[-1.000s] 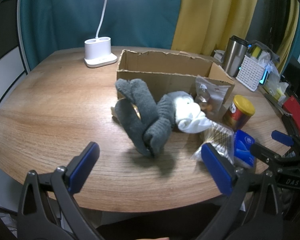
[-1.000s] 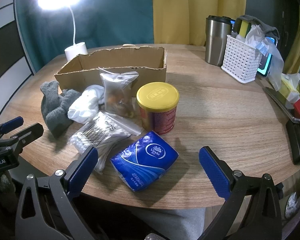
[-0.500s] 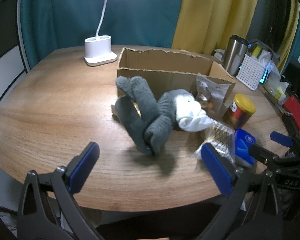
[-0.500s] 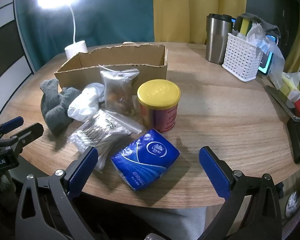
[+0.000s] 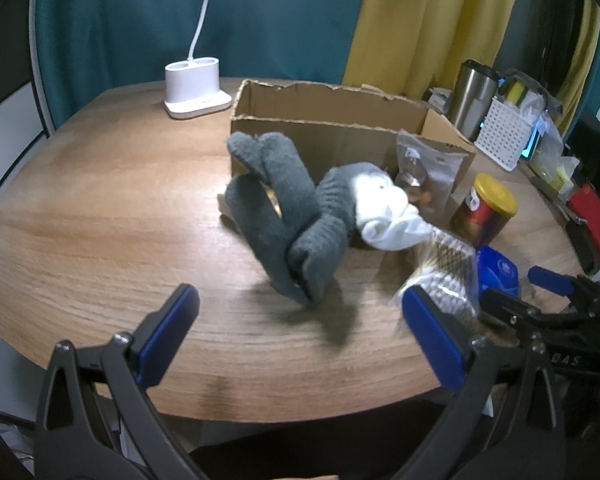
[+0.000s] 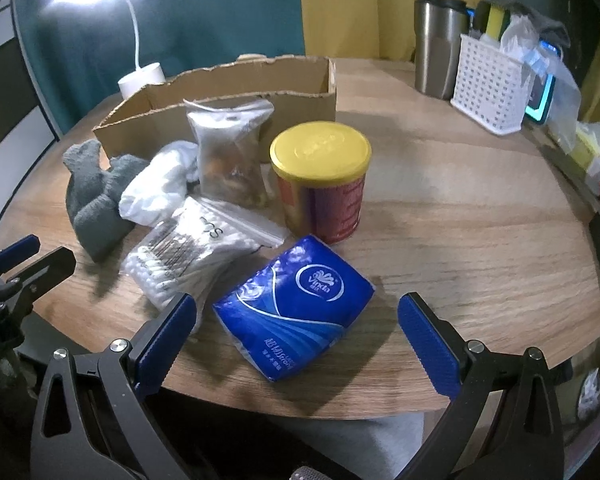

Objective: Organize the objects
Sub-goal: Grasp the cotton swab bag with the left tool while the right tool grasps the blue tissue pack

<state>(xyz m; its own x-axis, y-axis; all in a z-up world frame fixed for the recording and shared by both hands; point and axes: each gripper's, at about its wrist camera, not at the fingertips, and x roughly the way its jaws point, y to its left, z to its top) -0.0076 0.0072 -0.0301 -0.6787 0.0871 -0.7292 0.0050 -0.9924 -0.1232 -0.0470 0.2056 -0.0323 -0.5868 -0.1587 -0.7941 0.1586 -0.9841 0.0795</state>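
Left gripper [image 5: 298, 326]: jaws spread wide, nothing between them, hanging just off the near edge of the worktop [image 5: 100, 208] and pointing at the sock pile.
Right gripper [image 6: 296, 338]: jaws spread too, empty, sitting at the near edge with the tissue pack right in front of the gap. You can spot it from the left camera as well, off at the right edge.
Grey socks [image 5: 288, 216]: a knotted-up heap near the middle of the worktop, just in front of the box, touching the white sock [image 5: 384, 216] on its right side.
Cardboard box [image 5: 340, 128]: open top, ragged rim, toward the far side of the worktop. I can't see anything in it from these angles.
Snack bag [image 6: 230, 156]: clear pouch standing upright against the front wall of the box, brownish stuff inside, too blurry to tell what.
Cotton swabs [image 6: 188, 256]: zip bag lying flat toward the near edge, tucked between the white sock and the tissue pack.
Yellow-lid can [image 6: 320, 178]: upright, just right of the snack bag, red label.
Tissue pack [image 6: 294, 306]: blue, lying flat at the near edge, just in front of the can.
Lamp base [image 5: 196, 88]: white, at the far left edge.
Steel tumbler [image 6: 438, 46]: far right edge, right beside a white basket [image 6: 490, 88] full of odds and ends.
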